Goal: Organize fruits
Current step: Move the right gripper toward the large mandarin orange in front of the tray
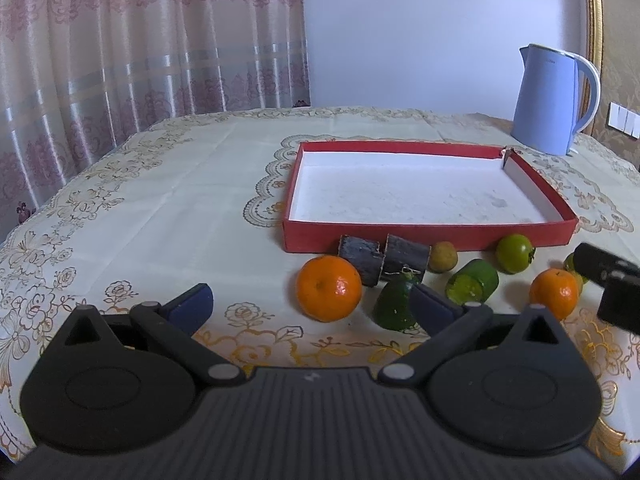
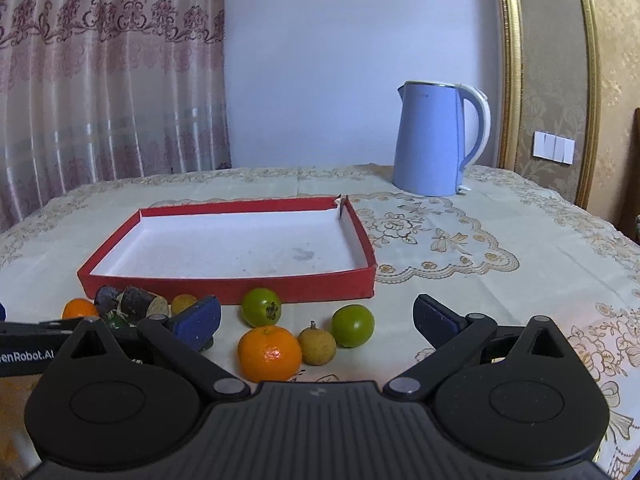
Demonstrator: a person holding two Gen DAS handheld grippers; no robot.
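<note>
A shallow red box (image 1: 424, 236) (image 2: 224, 282) with a white inside stands on the table with nothing in it. In front of it lies a row of fruit. In the left wrist view: an orange (image 1: 329, 288), two dark sugarcane pieces (image 1: 382, 258), a dark green piece (image 1: 396, 302), a cut green piece (image 1: 472, 287), a green round fruit (image 1: 515, 253), a second orange (image 1: 555, 293). My left gripper (image 1: 314, 306) is open just before the first orange. My right gripper (image 2: 316, 322) is open around an orange (image 2: 269, 353), a longan (image 2: 316, 345) and a green fruit (image 2: 353, 325).
A blue electric kettle (image 1: 550, 100) (image 2: 434, 140) stands behind the box at the back right. An embroidered tablecloth (image 1: 160, 200) covers the round table. A curtain hangs behind on the left. The right gripper's body (image 1: 612, 284) shows at the right edge of the left wrist view.
</note>
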